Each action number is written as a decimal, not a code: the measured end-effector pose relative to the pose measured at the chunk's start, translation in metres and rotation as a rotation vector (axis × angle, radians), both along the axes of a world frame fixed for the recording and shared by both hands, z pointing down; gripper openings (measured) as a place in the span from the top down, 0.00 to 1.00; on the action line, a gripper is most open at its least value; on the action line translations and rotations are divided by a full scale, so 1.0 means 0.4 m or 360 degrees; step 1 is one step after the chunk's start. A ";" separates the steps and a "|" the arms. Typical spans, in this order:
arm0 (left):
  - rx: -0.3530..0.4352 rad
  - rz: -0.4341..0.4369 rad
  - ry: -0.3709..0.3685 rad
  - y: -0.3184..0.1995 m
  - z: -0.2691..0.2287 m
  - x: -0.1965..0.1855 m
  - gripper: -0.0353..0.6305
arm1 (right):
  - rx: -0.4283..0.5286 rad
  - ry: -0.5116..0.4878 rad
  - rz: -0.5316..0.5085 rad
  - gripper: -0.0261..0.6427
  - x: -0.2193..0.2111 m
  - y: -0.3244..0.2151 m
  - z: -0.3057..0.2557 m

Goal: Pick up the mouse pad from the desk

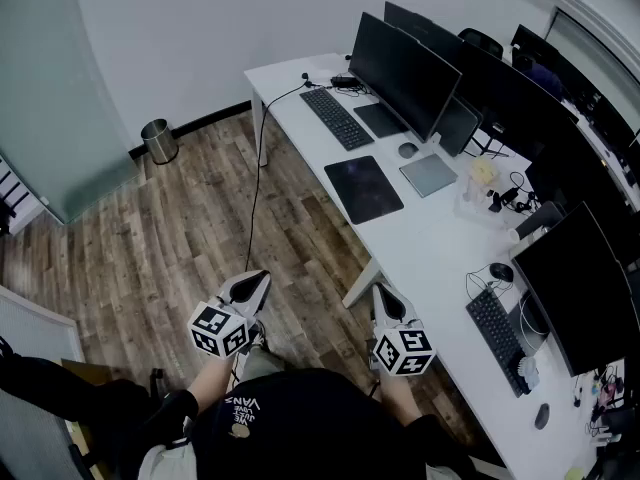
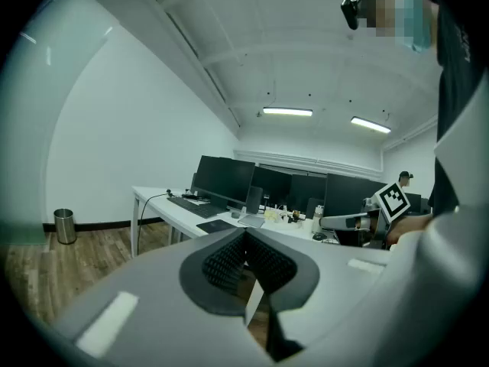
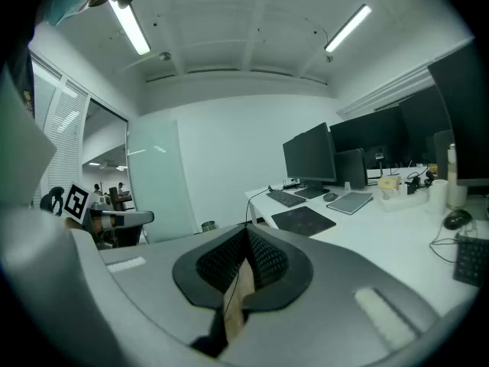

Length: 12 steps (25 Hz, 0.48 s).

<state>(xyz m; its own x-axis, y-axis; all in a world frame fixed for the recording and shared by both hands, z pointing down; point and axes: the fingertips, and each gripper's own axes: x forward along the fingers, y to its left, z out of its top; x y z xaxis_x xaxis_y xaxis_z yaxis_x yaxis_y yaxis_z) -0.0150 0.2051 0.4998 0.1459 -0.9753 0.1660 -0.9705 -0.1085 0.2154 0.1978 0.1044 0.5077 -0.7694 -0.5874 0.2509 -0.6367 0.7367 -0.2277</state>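
Approach: left hand-held gripper [image 1: 252, 286] and right hand-held gripper [image 1: 386, 300] pressed together, empty.
The mouse pad [image 1: 363, 188] lies flat at upper centre, near the front edge of the surface [image 1: 425, 243], well apart from both. Likely fault: shut jaws shove the thin pad toward the keyboard [image 1: 337, 118]. Bare surface lower right and open floor [image 1: 200, 218] permit edge entry.

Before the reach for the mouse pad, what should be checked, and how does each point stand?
1. The mouse pad lies flat on the desk, in view: ok.
2. Its top is bare, the mouse apart beside it: ok.
3. Is the left gripper open to grasp: not ok, shut, empty.
4. Is the right gripper open: not ok, shut, empty.
5. Both at the pad: not ok, short of the desk.
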 end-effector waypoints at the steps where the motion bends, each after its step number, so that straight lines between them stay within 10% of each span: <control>1: 0.0017 0.0000 -0.0005 -0.006 -0.003 0.000 0.94 | -0.0014 -0.0034 -0.0008 0.95 -0.003 -0.002 -0.001; 4: 0.0056 -0.0008 -0.0011 -0.025 -0.012 0.000 0.88 | -0.0046 -0.0113 -0.0002 0.95 -0.008 -0.015 -0.003; 7: 0.0065 -0.0008 0.0013 -0.043 -0.015 0.000 0.59 | -0.0056 -0.0119 0.0035 0.95 -0.013 -0.032 0.003; 10: 0.0066 0.0010 0.0037 -0.059 -0.016 -0.004 0.52 | -0.0071 -0.0126 0.0060 0.57 -0.032 -0.052 0.005; 12: 0.0067 0.0023 0.0047 -0.071 -0.019 -0.011 0.49 | -0.0076 -0.0121 0.0055 0.51 -0.051 -0.063 0.004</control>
<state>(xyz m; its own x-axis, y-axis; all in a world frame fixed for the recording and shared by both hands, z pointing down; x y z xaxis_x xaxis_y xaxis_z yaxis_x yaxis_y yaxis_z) -0.0193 0.1765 0.4921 0.1643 -0.9791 0.1200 -0.9620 -0.1321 0.2388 0.1776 0.0792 0.5091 -0.7667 -0.6028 0.2208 -0.6411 0.7016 -0.3109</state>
